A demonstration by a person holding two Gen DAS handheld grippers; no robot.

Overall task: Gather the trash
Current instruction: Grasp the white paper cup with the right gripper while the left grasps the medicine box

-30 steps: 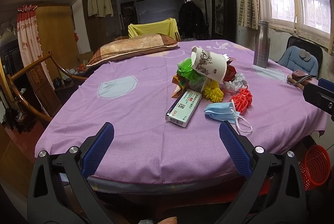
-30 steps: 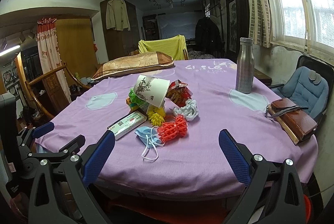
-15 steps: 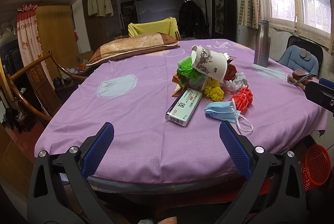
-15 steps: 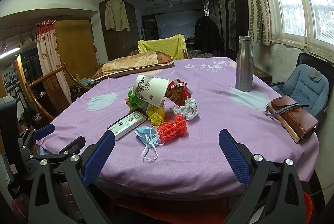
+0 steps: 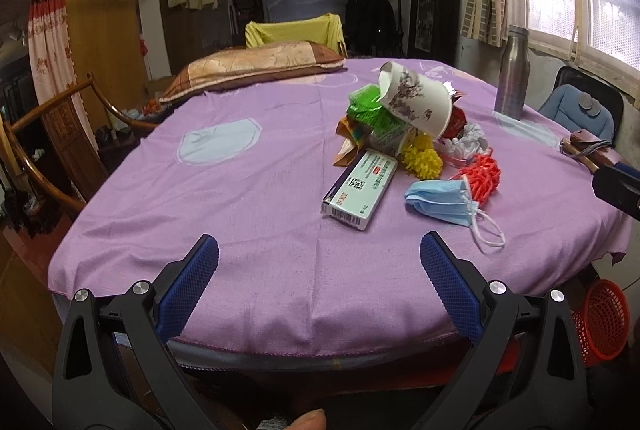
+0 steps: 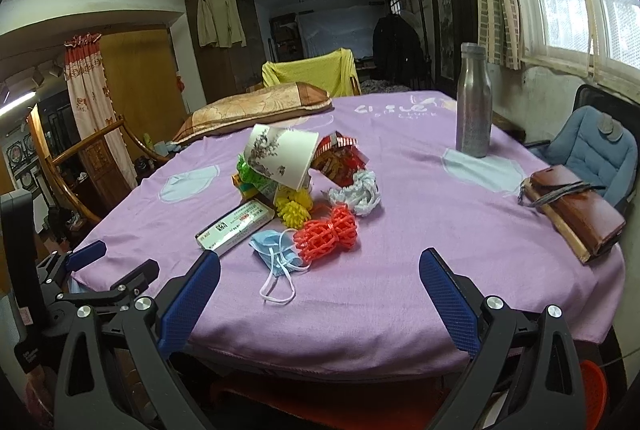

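Note:
A heap of trash lies mid-table on the purple cloth (image 5: 248,197): a tipped paper cup (image 5: 416,101) (image 6: 282,159), a green-white carton box (image 5: 360,189) (image 6: 234,226), a blue face mask (image 5: 440,203) (image 6: 276,248), red foam netting (image 5: 482,177) (image 6: 328,234), yellow netting (image 5: 422,159), green netting (image 5: 366,107) and a red snack wrapper (image 6: 338,159). My left gripper (image 5: 319,256) hangs open over the table's near edge, short of the box. My right gripper (image 6: 319,272) is open too, just before the mask. Nothing sits between either pair of fingers.
A steel bottle (image 6: 474,101) stands at the right rear, a brown wallet (image 6: 576,211) lies near the right edge, and a pillow (image 5: 256,63) rests at the far side. A red basket (image 5: 600,322) sits on the floor at right. Wooden chairs (image 5: 44,137) flank the left.
Both grippers have crept slightly forward toward the table. The trash pile has not moved, and both stay open.

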